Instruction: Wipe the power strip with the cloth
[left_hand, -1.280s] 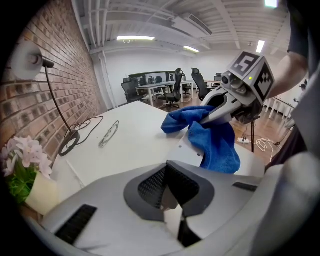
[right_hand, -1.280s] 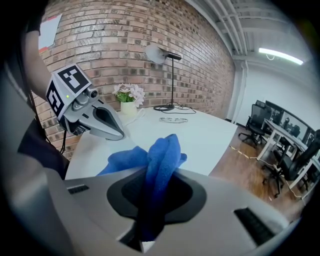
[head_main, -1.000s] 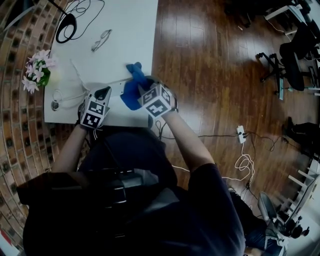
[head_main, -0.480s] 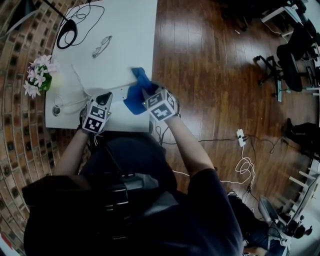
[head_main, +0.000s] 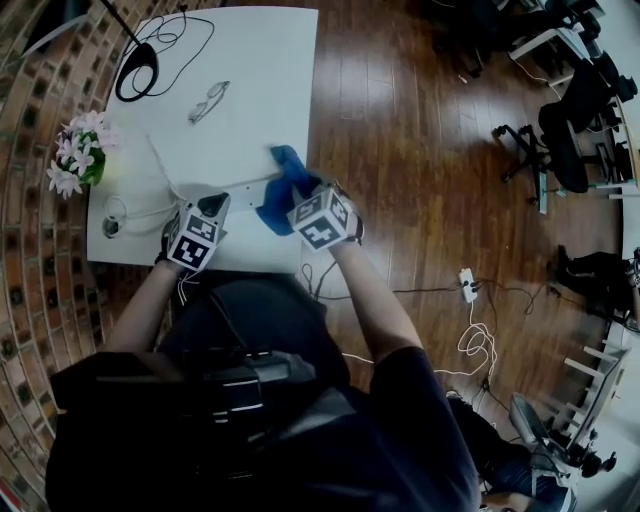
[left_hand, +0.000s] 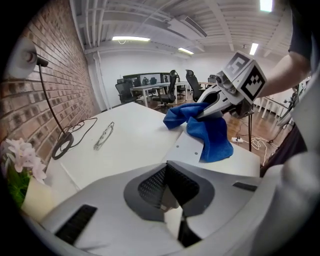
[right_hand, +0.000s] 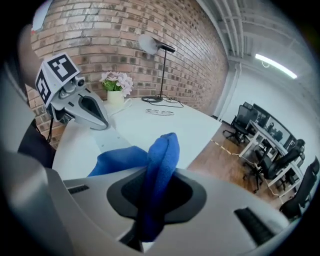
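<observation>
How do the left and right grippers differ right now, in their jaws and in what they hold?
The left gripper has its jaws almost together with no cloth in them; the right gripper has its jaws wider, clamped on the blue cloth. In the head view the left gripper sits at the left end of the white power strip; the right gripper is at the strip's right end, where the cloth drapes. Both angle down toward the table.

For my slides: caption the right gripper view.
Right gripper shut on the blue cloth above the white power strip; left gripper beyond.
</observation>
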